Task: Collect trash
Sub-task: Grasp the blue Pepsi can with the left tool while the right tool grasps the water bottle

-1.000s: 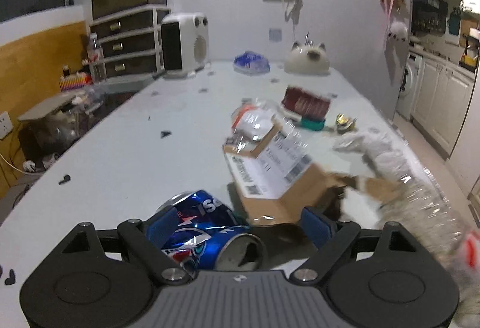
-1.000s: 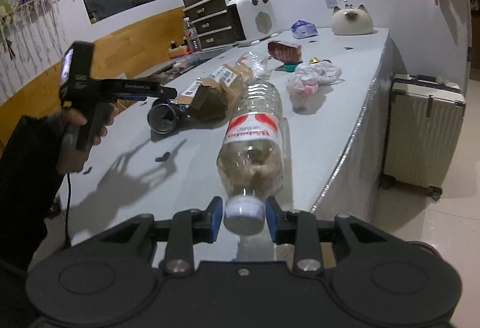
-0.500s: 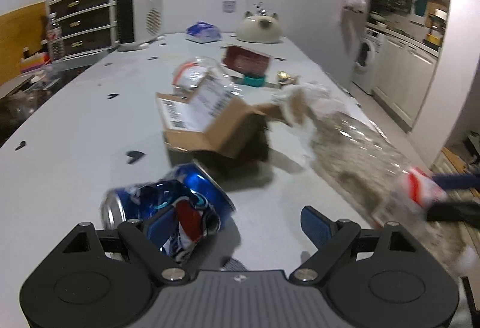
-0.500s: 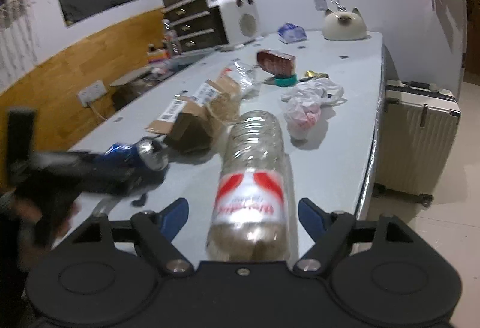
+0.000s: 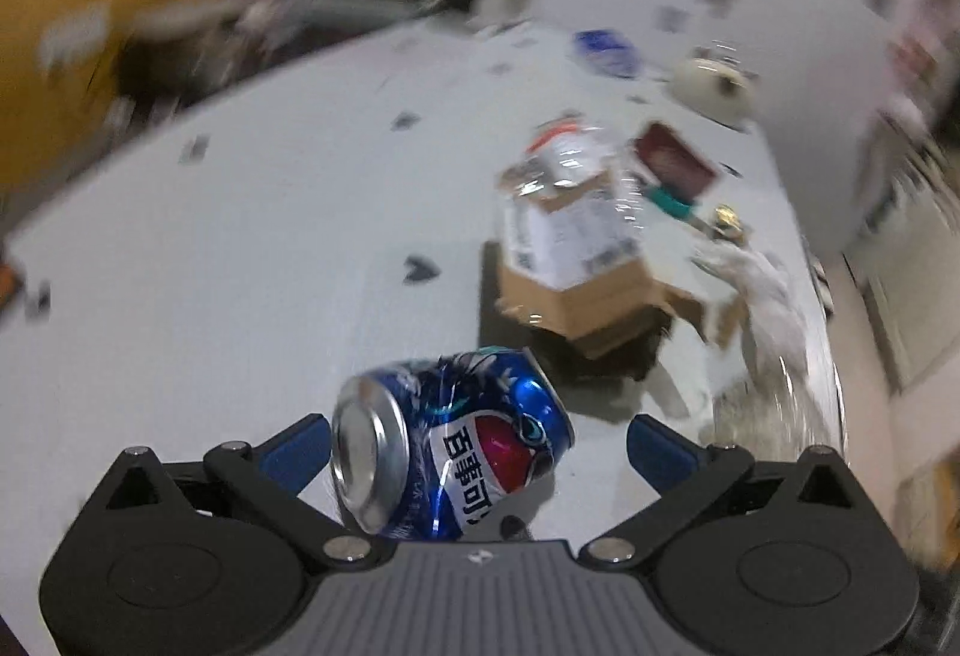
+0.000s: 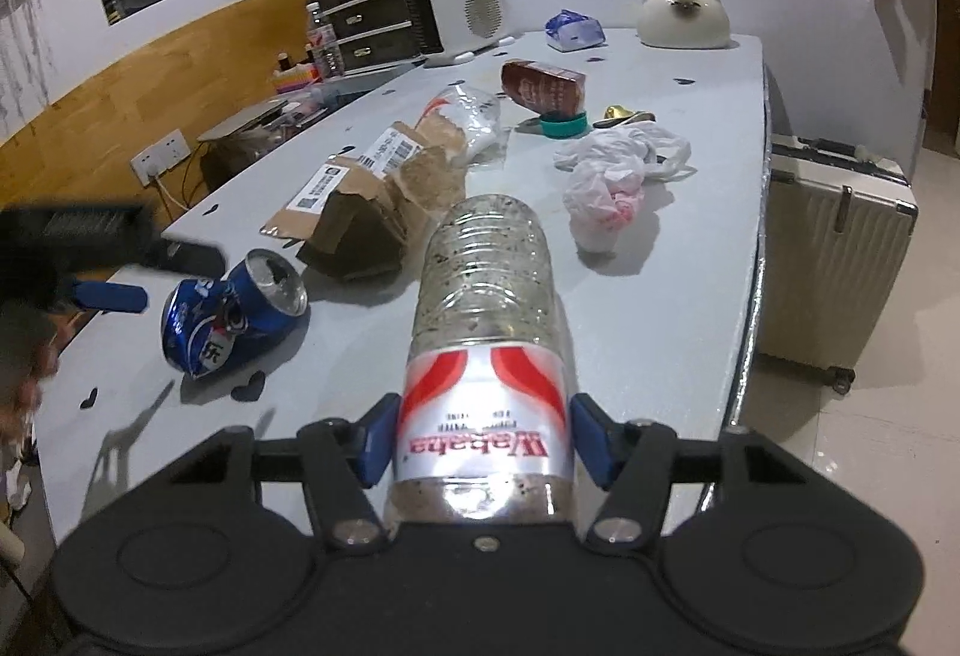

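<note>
A crushed blue cola can lies on its side on the grey table, between the fingers of my left gripper. Those jaws are opening wide; the can rests close to the left finger and clear of the right one. In the right wrist view the same can lies beside the blurred left gripper. My right gripper is closing on a clear plastic bottle with a red-and-white label, its blue pads against the labelled sides.
A torn cardboard box sits just beyond the can. A white plastic bag, a second clear bottle, a red packet and a teal lid lie farther back. A suitcase stands past the table's right edge.
The right gripper let go of the bottle's cap, slid forward along the bottle and closed around its label. The left gripper rolled and its jaws spread wider around the can.
</note>
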